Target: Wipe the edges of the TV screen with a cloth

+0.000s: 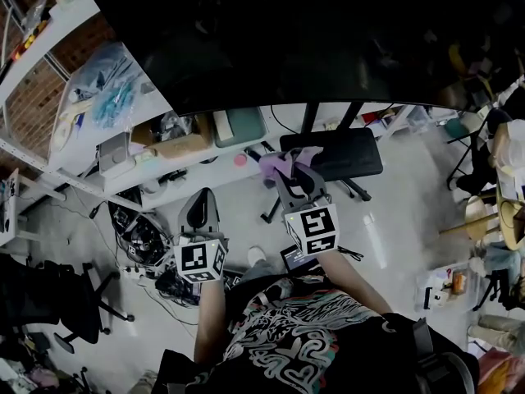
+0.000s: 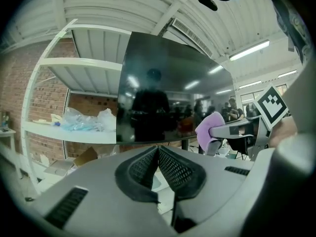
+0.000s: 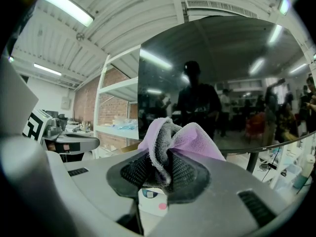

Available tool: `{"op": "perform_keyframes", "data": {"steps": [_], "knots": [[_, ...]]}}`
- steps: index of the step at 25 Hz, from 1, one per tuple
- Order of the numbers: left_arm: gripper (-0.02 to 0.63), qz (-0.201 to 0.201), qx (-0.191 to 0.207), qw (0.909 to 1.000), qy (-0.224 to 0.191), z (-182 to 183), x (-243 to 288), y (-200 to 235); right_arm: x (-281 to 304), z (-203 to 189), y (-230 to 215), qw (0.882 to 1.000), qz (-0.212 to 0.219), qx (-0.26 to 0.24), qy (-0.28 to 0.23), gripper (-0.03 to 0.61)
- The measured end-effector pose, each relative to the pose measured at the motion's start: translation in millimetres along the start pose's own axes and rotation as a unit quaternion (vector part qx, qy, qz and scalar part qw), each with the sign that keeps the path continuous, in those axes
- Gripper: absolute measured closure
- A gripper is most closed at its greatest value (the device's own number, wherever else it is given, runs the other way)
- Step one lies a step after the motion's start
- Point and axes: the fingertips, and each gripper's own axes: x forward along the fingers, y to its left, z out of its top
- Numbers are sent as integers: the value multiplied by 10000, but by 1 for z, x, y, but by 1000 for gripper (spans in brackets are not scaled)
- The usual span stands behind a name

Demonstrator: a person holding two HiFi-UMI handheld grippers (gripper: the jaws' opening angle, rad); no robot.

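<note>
The large dark TV screen (image 1: 303, 31) fills the top of the head view; it shows too as the TV screen (image 2: 168, 98) and the TV screen (image 3: 222, 83), mirroring the room. My right gripper (image 1: 297, 175) is shut on a purple cloth (image 1: 279, 164), held just below the screen's lower edge. In the right gripper view the cloth (image 3: 173, 139) bunches up between the jaws of the gripper (image 3: 168, 169). My left gripper (image 1: 199, 208) sits lower left, away from the screen, shut and empty; in its own view the gripper (image 2: 158, 164) has its pads together.
A white shelf unit (image 1: 90, 97) with plastic bags and boxes stands left of the TV. A black office chair (image 1: 336, 154) is under the screen by the TV stand legs. Cables and a power strip (image 1: 139, 245) lie on the floor.
</note>
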Motion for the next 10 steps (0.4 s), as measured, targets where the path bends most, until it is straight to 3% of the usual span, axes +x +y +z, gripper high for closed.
{"op": "perform_keyframes", "data": {"steps": [10], "knots": [[595,-62,-33,10000,22,2,17,6,17,3,-2,10000,24,-8,14,460]]}}
